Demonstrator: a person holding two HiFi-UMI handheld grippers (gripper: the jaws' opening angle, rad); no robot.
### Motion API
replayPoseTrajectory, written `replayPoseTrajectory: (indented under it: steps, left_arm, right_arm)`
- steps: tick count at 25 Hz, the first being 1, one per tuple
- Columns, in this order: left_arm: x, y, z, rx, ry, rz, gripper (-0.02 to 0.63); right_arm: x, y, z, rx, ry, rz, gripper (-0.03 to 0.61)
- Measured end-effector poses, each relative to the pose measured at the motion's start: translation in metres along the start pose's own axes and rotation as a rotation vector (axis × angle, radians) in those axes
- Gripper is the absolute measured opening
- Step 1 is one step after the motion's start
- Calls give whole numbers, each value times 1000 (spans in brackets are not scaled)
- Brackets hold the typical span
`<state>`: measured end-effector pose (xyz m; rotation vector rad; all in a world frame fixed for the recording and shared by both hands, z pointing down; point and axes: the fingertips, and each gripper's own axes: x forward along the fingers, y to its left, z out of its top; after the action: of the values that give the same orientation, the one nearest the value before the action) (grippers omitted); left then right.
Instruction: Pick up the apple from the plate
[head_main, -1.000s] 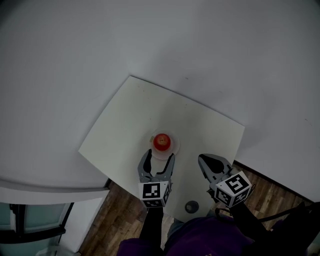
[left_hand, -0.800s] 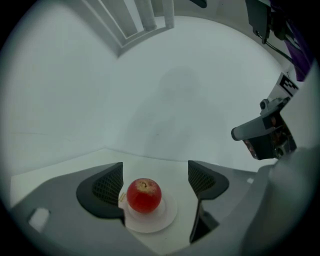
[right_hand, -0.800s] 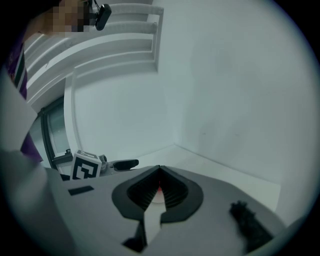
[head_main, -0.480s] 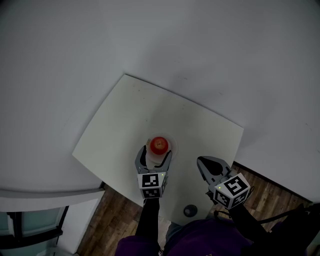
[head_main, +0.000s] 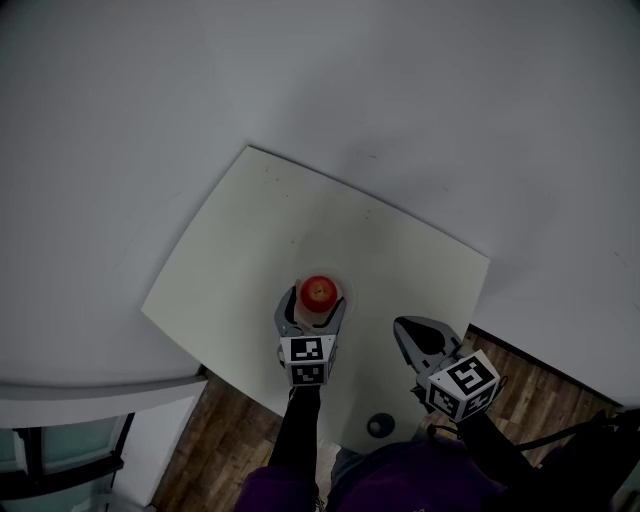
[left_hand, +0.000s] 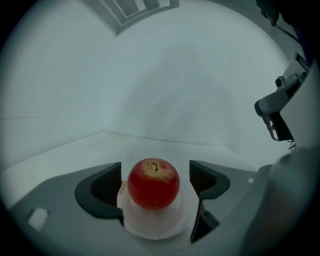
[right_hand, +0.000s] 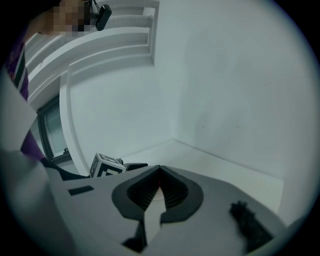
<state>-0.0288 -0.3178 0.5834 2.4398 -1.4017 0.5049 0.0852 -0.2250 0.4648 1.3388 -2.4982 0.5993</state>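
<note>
Left gripper view: left gripper (head_main: 314, 308) jaws wide apart around one apple (left_hand: 154, 183), not touching; one plate (left_hand: 150, 226) near table (head_main: 260, 240) front edge, bare tabletop beyond; right gripper (right_hand: 159, 186) closed, empty

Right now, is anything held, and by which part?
Nothing is held. The left gripper stands open around the apple on the plate, not gripping it; the right gripper is shut, empty.

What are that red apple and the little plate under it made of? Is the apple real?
Apple: red skin, speckled yellow top, brown stem; real fruit or a good plastic copy, cannot tell. Plate: white, smooth, faintly translucent; probably plastic.
</note>
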Motion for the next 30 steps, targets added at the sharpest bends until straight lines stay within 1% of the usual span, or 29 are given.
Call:
replayPoseTrajectory:
  steps: [3, 10, 12, 16, 17, 21, 30]
  left_arm:
    - [5, 0, -6, 15, 34, -6, 414]
    - [15, 1, -15, 0, 82, -25, 413]
    - [17, 2, -14, -7, 82, -24, 410]
    - [18, 2, -14, 27, 82, -21, 405]
    - [18, 3, -14, 28, 83, -22, 396]
    - [16, 4, -13, 9, 82, -23, 388]
    - [3, 8, 0, -33, 42, -4, 382]
  right_arm:
    - [1, -1, -1, 3, 5, -2, 11]
    - [2, -4, -3, 9, 16, -14, 11]
    - [1, -6, -4, 9, 17, -20, 11]
    - [0, -9, -6, 12, 17, -27, 11]
    - [0, -9, -7, 13, 17, -29, 11]
    - [-1, -9, -7, 15, 17, -33, 11]
    - [-2, -9, -7, 12, 16, -31, 11]
